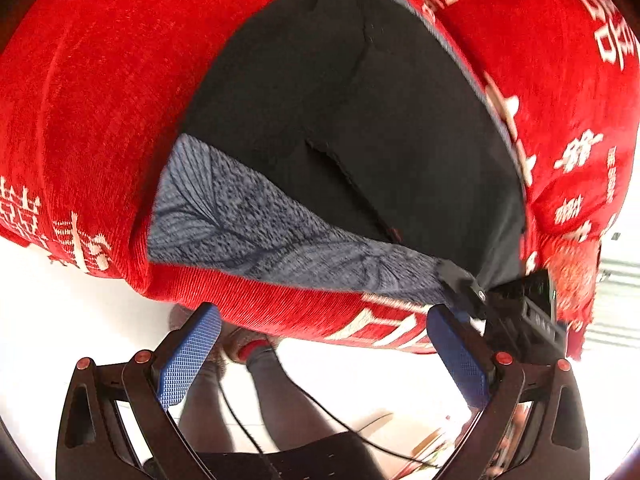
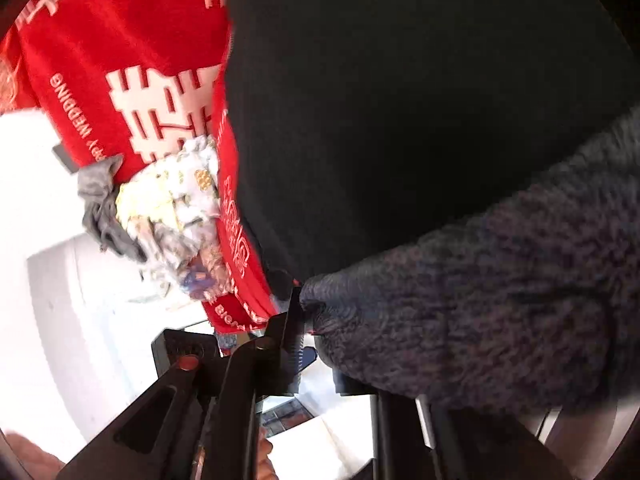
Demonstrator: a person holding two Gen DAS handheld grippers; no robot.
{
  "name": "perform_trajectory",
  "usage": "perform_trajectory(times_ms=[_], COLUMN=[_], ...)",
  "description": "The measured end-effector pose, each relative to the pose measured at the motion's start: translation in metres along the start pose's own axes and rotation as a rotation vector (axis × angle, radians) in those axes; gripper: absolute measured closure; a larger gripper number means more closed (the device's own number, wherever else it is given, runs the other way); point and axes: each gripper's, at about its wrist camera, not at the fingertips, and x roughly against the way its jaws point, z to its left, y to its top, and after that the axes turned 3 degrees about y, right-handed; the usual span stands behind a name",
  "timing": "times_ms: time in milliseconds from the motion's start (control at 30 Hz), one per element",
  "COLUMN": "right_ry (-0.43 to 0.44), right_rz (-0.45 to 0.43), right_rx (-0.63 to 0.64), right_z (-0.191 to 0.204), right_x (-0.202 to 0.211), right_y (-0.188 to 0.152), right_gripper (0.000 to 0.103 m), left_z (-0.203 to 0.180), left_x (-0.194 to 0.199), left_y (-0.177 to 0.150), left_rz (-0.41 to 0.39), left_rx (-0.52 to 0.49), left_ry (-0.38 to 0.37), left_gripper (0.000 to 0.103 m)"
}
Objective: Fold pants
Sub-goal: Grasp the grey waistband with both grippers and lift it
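1. Two grippers show: the left gripper (image 1: 324, 356) sits at the bottom of the left wrist view, its blue-padded fingers (image 1: 188, 356) spread wide with nothing between them.
2. Black pants (image 1: 360, 120) fill the centre of that view, lying on a red cloth (image 1: 80, 120) with white characters that covers the desk.
3. A grey fleecy lining (image 1: 260, 224) of the pants is turned out along the lower edge, running from centre left toward lower right.
4. At lower right of the same view, the right gripper (image 1: 476, 292) pinches the corner where lining and black fabric meet.
5. In the right wrist view, the right gripper (image 2: 298, 308) has its fingers pressed together on the pants (image 2: 400, 100), the lining (image 2: 480, 300) bulging at right.
6. A crumpled patterned cloth (image 2: 176, 200) and a grey cloth (image 2: 100, 200) lie at centre left on the red cloth (image 2: 120, 40).
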Motion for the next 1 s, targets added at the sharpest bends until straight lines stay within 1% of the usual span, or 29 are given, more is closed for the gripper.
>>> perform_trajectory(times_ms=[67,133,200,267,300,333,367,400,433,467,533,567,667,733,800,833,933,1000], right_ry=[0.048,0.094,0.145,0.166,0.162,0.148,0.126,0.106,0.078,0.044,-0.025,-0.074,-0.121,-0.106,-0.116,-0.106,-0.016,0.047], right_rz=[-0.011,-0.004,-0.004,-0.003,0.001,0.009,0.022,0.032,0.038,0.035,0.016,-0.008,-0.077,-0.103,-0.130,-0.161,-0.273,-0.329], right_rx=[0.016,0.014,-0.023,-0.038,-0.032,-0.021,-0.007,0.004,0.019,0.034,0.059,0.064,0.013,-0.009,-0.026,-0.049,-0.145,-0.193], right_z=[0.009,0.015,0.015,0.015,0.016,0.017,0.017,0.017,0.016,0.014,0.007,0.000,-0.025,-0.035,-0.041,-0.045,-0.058,-0.066], right_x=[0.008,0.012,0.014,0.014,0.015,0.015,0.013,0.012,0.013,0.014,0.020,0.027,0.055,0.071,0.084,0.092,0.110,0.117], right_y=[-0.006,-0.012,-0.014,-0.013,-0.013,-0.013,-0.013,-0.013,-0.014,-0.013,-0.011,-0.009,-0.004,-0.005,-0.009,-0.012,-0.015,-0.016], right_gripper=[0.091,0.091,0.091,0.091,0.091,0.091,0.091,0.091,0.091,0.091,0.087,0.087,0.084,0.083,0.082,0.079,0.075,0.074], left_z=[0.002,0.003,0.004,0.007,0.005,0.003,0.000,-0.002,-0.004,-0.007,-0.012,-0.014,-0.017,-0.019,-0.017,-0.019,-0.026,-0.030], left_x=[0.005,0.004,-0.004,-0.015,-0.018,-0.016,-0.016,-0.017,-0.019,-0.022,-0.022,-0.022,-0.020,-0.020,-0.017,-0.017,-0.015,-0.015], left_y=[0.002,0.004,0.005,0.009,0.013,0.017,0.020,0.026,0.030,0.034,0.037,0.037,0.037,0.038,0.037,0.037,0.038,0.039], left_rz=[-0.025,-0.039,-0.041,-0.037,-0.051,-0.073,-0.088,-0.089,-0.075,-0.059,-0.059,-0.058,-0.044,-0.035,-0.025,-0.021,-0.011,-0.003], left_rx=[0.034,0.047,0.069,0.115,0.134,0.137,0.132,0.123,0.115,0.106,0.071,0.050,0.021,0.010,-0.003,-0.012,-0.047,-0.058], left_ry=[-0.058,-0.092,-0.105,-0.133,-0.140,-0.133,-0.116,-0.094,-0.097,-0.099,-0.068,-0.056,-0.046,-0.038,-0.027,-0.019,0.010,0.021], left_gripper=[0.000,0.000,0.000,0.000,0.000,0.007,0.024,0.033,0.054,0.066,0.067,0.067,0.067,0.067,0.067,0.067,0.067,0.067])
